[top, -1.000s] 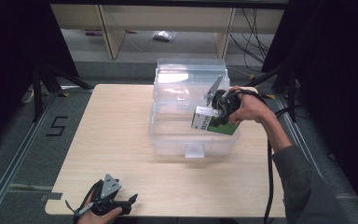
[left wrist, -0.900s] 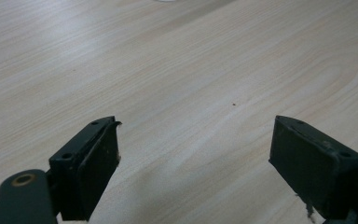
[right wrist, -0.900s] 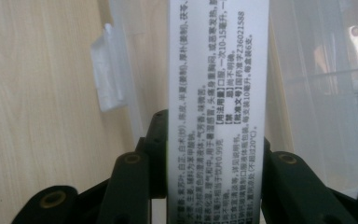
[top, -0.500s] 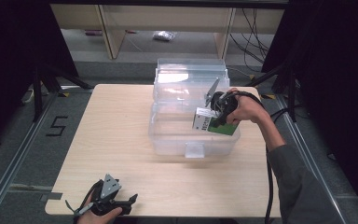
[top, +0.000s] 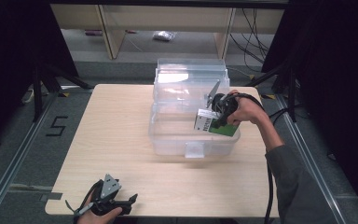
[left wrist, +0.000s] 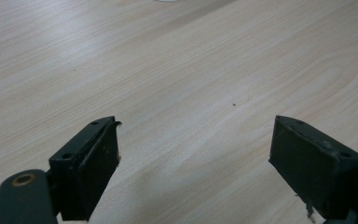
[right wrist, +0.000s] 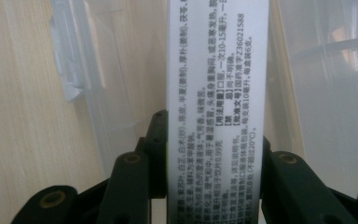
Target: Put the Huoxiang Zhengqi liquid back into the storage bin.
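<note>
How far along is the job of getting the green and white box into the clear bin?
Done: the right gripper is shut on the green and white box and has it off the table, over the open clear bin. In hand: the box hangs at the bin's right side, apparently being lowered in. Left: setting it down and letting go. The left gripper rests open at the near edge.

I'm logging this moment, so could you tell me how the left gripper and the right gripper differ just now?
The left gripper has its jaws wide apart over bare table; the right gripper is shut on a green and white box. The left gripper sits low at the table's near edge; the right gripper is at the clear plastic bin. Both are hand-held.
</note>
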Demonstrator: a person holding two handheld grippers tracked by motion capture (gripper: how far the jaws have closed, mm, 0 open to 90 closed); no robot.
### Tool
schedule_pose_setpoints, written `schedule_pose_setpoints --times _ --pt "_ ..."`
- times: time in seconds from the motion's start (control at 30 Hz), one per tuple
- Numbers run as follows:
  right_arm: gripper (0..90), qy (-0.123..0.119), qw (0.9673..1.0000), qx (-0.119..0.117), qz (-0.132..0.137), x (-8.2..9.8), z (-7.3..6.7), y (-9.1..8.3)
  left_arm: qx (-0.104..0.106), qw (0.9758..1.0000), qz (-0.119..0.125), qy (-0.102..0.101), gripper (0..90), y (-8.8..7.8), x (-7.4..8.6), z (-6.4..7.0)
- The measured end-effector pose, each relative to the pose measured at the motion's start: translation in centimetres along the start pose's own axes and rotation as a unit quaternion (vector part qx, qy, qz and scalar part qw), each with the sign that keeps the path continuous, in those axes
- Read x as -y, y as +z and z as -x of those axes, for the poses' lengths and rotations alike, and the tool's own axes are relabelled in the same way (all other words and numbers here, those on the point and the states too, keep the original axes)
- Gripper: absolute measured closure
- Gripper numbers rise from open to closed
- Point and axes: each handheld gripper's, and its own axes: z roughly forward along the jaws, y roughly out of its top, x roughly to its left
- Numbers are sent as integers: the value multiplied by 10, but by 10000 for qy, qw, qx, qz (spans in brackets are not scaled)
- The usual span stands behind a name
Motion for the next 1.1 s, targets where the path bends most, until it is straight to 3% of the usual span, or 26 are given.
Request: schedule_pose_setpoints --times 0.07,0.1,0.17,0.3,0.4,0.43,0.53,0.67,0.87,0.97,1.0,1.1 --pt "644 -82 9999 -52 64 -1 1 1 34 10000 10 0 149 0 0 0" --pt "644 24 9999 -92 103 -1 0 4 -4 10000 2 0 149 0 0 0" --pt "644 20 10000 -55 -15 0 1 5 3 10000 8 -7 149 0 0 0" --pt "644 -97 9999 -74 12 1 2 11 4 10000 -2 4 149 0 0 0" --pt "643 84 9999 -96 -70 2 -1 14 4 10000 -10 21 150 0 0 0" --pt "643 -56 9999 -132 -26 3 2 16 -6 10000 -57 37 149 -1 0 -1" --pt "643 22 9999 -154 -2 4 0 17 -18 10000 -51 38 150 0 0 -1" --pt "643 -106 9999 -106 -48 5 1 19 -7 10000 -20 30 149 0 0 0" --pt "642 -50 9998 -147 -94 6 -2 24 3 10000 -17 27 149 0 0 0" --pt "642 -218 9996 -181 -70 7 0 29 0 10000 -18 27 149 0 0 0" --pt "642 -10 9997 -176 -146 8 -3 30 -2 10000 -41 54 150 0 0 -1" --pt "641 -73 9996 -211 -152 9 -2 34 0 10000 -18 22 149 0 0 0"
